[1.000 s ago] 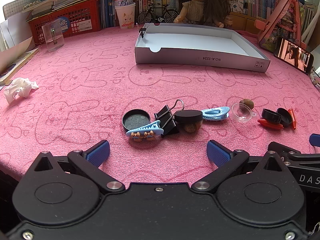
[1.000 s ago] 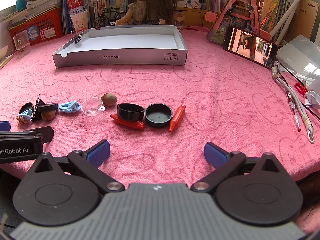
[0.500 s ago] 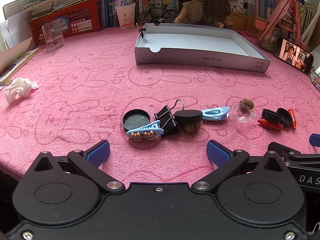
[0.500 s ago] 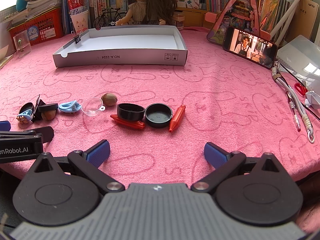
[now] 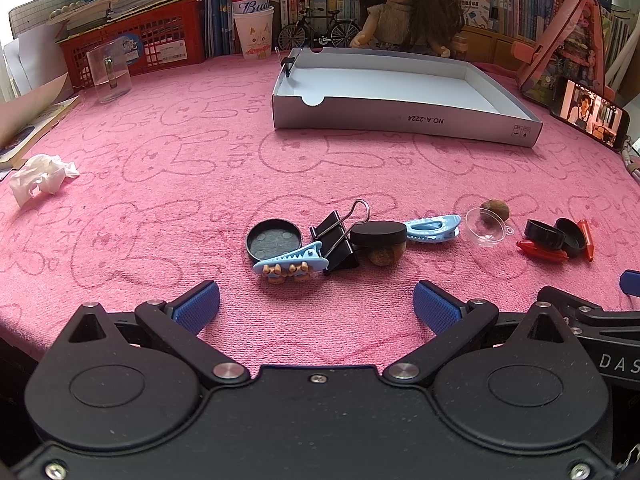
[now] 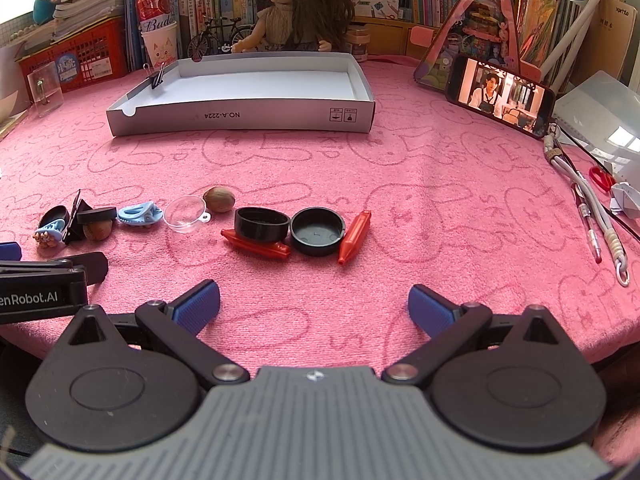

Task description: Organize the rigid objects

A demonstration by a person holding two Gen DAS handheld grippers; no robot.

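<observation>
Small objects lie in a row on the pink cloth. In the left wrist view: a black lid [image 5: 273, 239], a blue hair clip [image 5: 290, 263], a black binder clip [image 5: 335, 240], a black cap on a nut [image 5: 380, 236] and a second blue clip [image 5: 434, 229]. In the right wrist view: a clear dome [image 6: 185, 212], a walnut [image 6: 218, 199], a black cup [image 6: 262, 223], a black lid [image 6: 318, 231] and two red crayons [image 6: 355, 235]. My left gripper [image 5: 316, 307] and right gripper [image 6: 314, 306] are both open and empty, short of the row. An empty white box [image 6: 256, 92] stands behind.
A phone [image 6: 502, 96] leans at the back right, with cords and pens [image 6: 592, 216] on the right. A crumpled tissue [image 5: 40, 176] and a clear glass [image 5: 109, 70] are at the left. Books, a doll [image 5: 404, 4] and a red basket [image 5: 132, 40] line the back.
None apart from the picture on the phone screen; both grippers and all objects stay in place.
</observation>
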